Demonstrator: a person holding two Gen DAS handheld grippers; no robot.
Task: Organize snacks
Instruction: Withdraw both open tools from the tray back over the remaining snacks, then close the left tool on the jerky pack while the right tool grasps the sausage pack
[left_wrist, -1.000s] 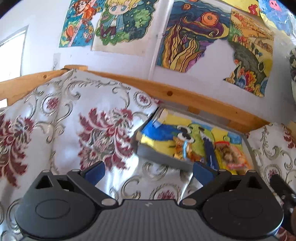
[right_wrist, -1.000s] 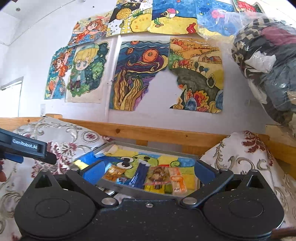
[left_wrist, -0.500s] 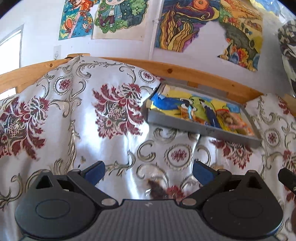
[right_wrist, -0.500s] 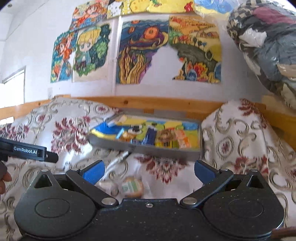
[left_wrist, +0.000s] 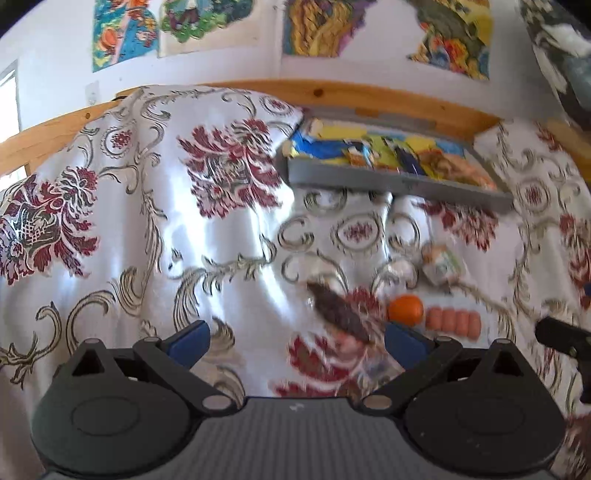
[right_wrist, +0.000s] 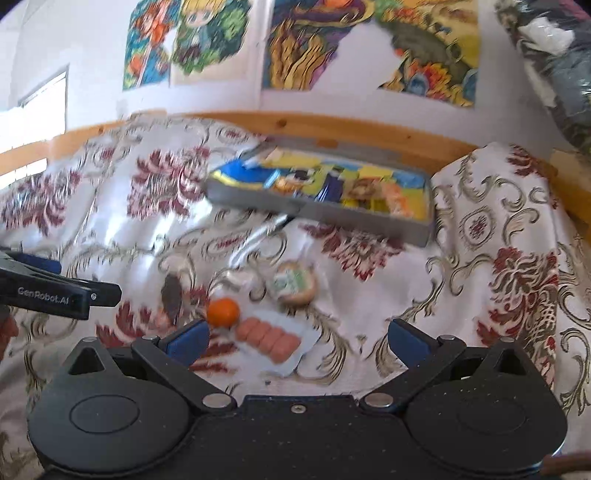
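Both grippers empty, fingers spread wide apart: right gripper (right_wrist: 297, 338) low over the brocade cloth (right_wrist: 480, 229), left gripper (left_wrist: 295, 341) alongside it to the left and likewise hovering, touching nothing. Nearest the right gripper, just beyond its left finger (right_wrist: 188, 338), lies a blister pack of small sausages (right_wrist: 267, 338) on the cloth; an orange fruit (right_wrist: 222, 312) sits touching or just beside the pack's near-left corner. Left of the fruit, a dark elongated snack (right_wrist: 171, 293), blurred, identity unclear. A little farther back, a round wrapped cake with a green label (right_wrist: 293, 284). Beyond that, a silvery wrapped stick (right_wrist: 258, 234) lies with its far end at the front wall of the grey tray (right_wrist: 391, 227). The tray rests at the back of the cloth against the wooden rail (right_wrist: 332, 127); several colourful packets (right_wrist: 332, 184) already lie inside it. Wall behind carries drawings (right_wrist: 299, 44). Judgement: step in hand is the approach for a pick, loose snacks in front not yet gathered, tray partly filled, so task roughly mid-way. Next move likely calls for the right gripper to lower over the sausage pack or fruit, centre it between the fingers, then close; the fruit may roll on the soft cloth, and the flat pack needs an edge grip.
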